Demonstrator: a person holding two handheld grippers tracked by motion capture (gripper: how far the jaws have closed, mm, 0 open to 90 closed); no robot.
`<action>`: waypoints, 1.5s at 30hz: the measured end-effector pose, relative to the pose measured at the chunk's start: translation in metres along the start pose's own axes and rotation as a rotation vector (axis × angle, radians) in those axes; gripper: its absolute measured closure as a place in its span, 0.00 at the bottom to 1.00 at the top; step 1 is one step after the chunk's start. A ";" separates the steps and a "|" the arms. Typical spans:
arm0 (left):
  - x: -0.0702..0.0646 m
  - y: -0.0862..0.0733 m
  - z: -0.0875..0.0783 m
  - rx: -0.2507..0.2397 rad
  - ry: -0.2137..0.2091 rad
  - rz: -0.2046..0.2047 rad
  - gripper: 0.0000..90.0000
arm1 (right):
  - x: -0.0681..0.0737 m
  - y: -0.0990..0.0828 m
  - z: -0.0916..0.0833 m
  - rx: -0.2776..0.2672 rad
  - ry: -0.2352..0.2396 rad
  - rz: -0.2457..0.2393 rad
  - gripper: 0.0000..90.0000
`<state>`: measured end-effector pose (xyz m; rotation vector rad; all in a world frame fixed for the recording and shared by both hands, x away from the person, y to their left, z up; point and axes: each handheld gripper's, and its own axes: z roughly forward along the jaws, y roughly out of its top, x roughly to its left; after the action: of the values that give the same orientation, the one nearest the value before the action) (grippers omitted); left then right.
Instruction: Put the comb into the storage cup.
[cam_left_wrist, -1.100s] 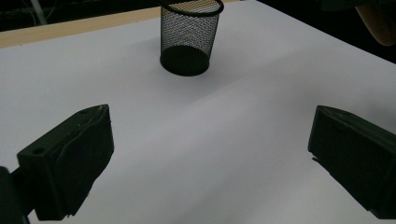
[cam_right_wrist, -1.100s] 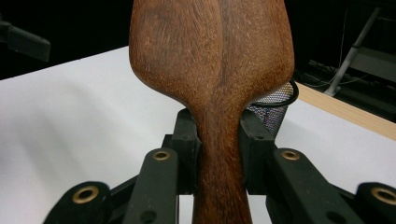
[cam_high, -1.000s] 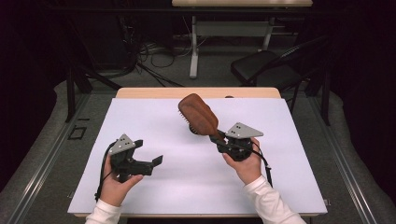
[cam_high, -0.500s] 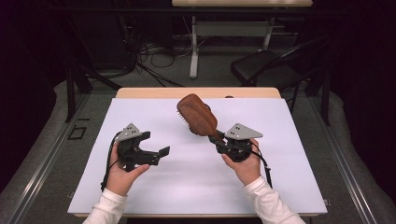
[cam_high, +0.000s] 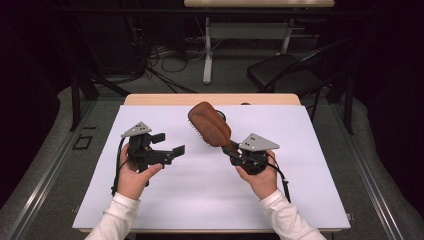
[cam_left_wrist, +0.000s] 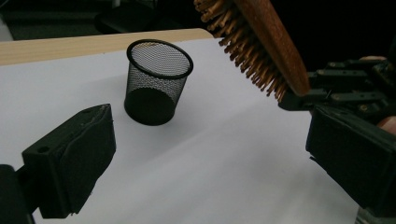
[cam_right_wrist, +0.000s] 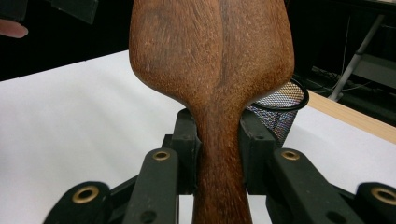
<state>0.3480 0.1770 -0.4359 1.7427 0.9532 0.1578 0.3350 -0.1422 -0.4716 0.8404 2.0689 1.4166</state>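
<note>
R gripper (cam_high: 231, 148): jaws clamped on handle of wooden hairbrush (cam_high: 210, 125), one jaw each side of the neck; held above counter (cam_high: 310, 165), head tilted up & away from person, bristles facing L side.
L gripper (cam_high: 170, 144): jaws open, nothing btwn them; held above counter, pointing toward brush, apart from it.
Mesh cup (cam_left_wrist: 158, 81): black wire, upright on white sheet, far side of counter, behind brush head, empty as far as seen.
Hands: both in white sleeves, come in from near edge.

Dark room, black chair (cam_high: 285, 75), floor cables (cam_high: 165, 55)
</note>
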 end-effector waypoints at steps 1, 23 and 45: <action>0.000 0.002 0.000 -0.003 -0.010 -0.010 0.02 | 0.000 0.000 0.000 -0.001 0.000 -0.002 0.79; -0.004 0.034 0.016 -0.003 -0.092 -0.098 0.04 | 0.002 -0.001 0.001 -0.005 0.004 0.002 0.79; -0.011 0.049 0.051 0.037 -0.104 -0.140 0.04 | 0.006 -0.001 0.000 -0.018 0.013 -0.005 0.79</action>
<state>0.3931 0.1278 -0.4109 1.6938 1.0030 -0.0409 0.3311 -0.1381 -0.4728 0.8196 2.0639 1.4396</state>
